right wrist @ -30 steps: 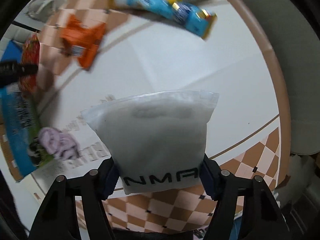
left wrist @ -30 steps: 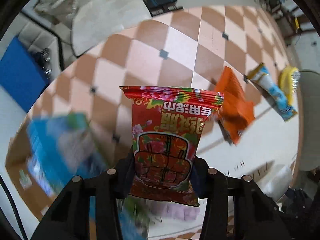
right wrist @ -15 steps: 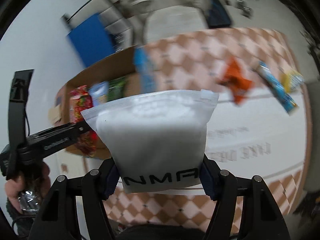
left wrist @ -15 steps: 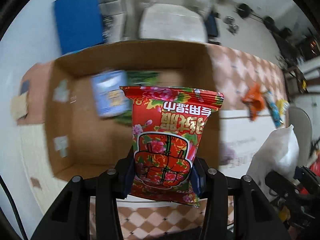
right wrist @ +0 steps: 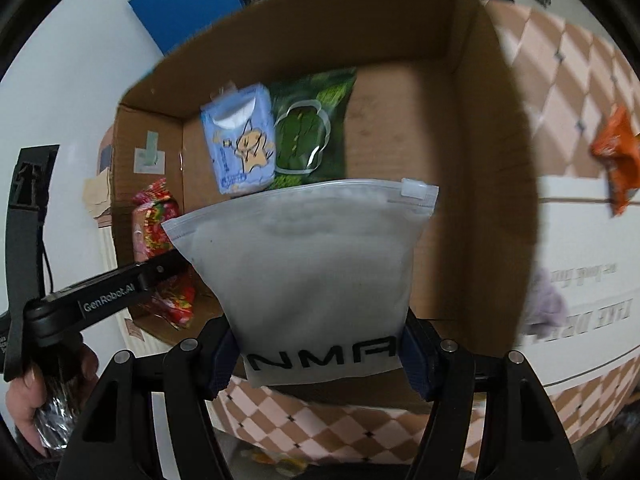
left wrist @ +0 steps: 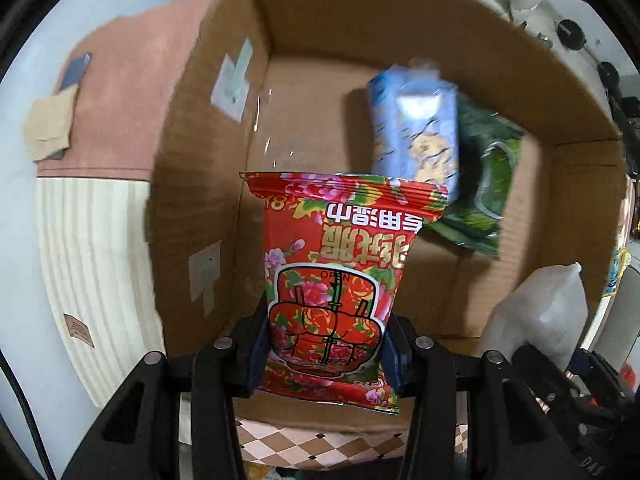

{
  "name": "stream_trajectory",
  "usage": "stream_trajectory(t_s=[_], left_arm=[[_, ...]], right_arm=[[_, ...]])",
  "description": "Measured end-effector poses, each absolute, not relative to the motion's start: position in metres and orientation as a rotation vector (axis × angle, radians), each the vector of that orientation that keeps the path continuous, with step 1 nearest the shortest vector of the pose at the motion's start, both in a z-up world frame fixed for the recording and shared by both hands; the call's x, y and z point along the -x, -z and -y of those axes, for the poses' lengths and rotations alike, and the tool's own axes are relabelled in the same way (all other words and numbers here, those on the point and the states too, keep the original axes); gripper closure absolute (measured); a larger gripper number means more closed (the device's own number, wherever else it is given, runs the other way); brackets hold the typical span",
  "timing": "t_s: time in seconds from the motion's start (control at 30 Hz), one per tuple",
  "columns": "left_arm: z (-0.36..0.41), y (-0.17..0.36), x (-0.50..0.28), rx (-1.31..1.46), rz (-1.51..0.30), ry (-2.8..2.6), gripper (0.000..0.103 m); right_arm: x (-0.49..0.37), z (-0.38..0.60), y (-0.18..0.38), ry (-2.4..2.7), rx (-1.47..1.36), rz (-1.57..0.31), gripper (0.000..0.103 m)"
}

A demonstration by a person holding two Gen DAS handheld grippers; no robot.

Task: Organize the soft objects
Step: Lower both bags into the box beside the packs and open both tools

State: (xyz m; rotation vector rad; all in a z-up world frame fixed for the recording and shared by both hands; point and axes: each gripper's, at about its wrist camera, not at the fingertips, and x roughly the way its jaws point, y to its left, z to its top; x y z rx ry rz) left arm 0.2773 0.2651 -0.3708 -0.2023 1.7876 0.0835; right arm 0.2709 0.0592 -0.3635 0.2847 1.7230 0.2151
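Note:
My left gripper [left wrist: 326,352] is shut on a red floral snack packet [left wrist: 336,276], held over the open cardboard box [left wrist: 328,52]. My right gripper [right wrist: 320,356] is shut on a white zip pouch [right wrist: 304,264] printed with black letters, also above the cardboard box [right wrist: 472,184]. A light blue tissue pack [left wrist: 416,136] and a green packet [left wrist: 488,176] lie on the box floor. In the right wrist view the left gripper [right wrist: 160,276] and its red packet [right wrist: 160,236] hang at the box's left side, with the blue pack [right wrist: 240,140] and green packet [right wrist: 308,132] behind.
An orange packet [right wrist: 616,156] and a lilac soft thing [right wrist: 544,300] lie on the white printed mat [right wrist: 580,248] right of the box. The checkered cloth [right wrist: 352,420] runs under the box. A person's hand [right wrist: 28,404] grips the left tool.
Both grippers swept sideways from above the mat and checkered cloth to above the cardboard box, each rolling as it went. Both kept hold of their packets.

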Motion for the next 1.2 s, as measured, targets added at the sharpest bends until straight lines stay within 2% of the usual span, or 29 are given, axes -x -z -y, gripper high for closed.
stream_trajectory(t_s=[0.4, 0.57, 0.63, 0.87, 1.03, 1.1, 1.13, 1.17, 1.2], left_arm=[[-0.263, 0.412, -0.273, 0.177, -1.886, -0.043, 0.059], [-0.272, 0.413, -0.269, 0.237, -1.921, -0.032, 0.057], [-0.271, 0.409, -0.267, 0.231, -1.918, -0.029, 0.057], [-0.257, 0.379, -0.254, 0.158, -1.850, -0.043, 0.056], [-0.243, 0.337, -0.230, 0.105, -1.733, -0.068, 0.056], [-0.238, 0.317, -0.210, 0.092, -1.673, -0.072, 0.045], [-0.236, 0.309, -0.204, 0.090, -1.645, -0.072, 0.031], [-0.233, 0.301, -0.202, 0.085, -1.617, -0.073, 0.024], [-0.234, 0.290, -0.207, 0.072, -1.585, -0.078, 0.023]], right_arm=[[-0.279, -0.101, 0.410, -0.212, -0.298, -1.785, 0.032], [-0.279, -0.108, 0.421, -0.243, -0.254, -1.852, 0.021], [-0.277, -0.108, 0.418, -0.256, -0.240, -1.850, 0.014], [-0.274, -0.099, 0.390, -0.252, -0.195, -1.799, 0.014], [-0.261, -0.080, 0.356, -0.240, -0.124, -1.726, 0.014], [-0.253, -0.070, 0.341, -0.232, -0.099, -1.689, 0.014], [-0.251, -0.068, 0.333, -0.227, -0.089, -1.671, 0.014], [-0.248, -0.065, 0.326, -0.224, -0.076, -1.655, 0.014], [-0.244, -0.063, 0.319, -0.226, -0.065, -1.636, 0.014]])
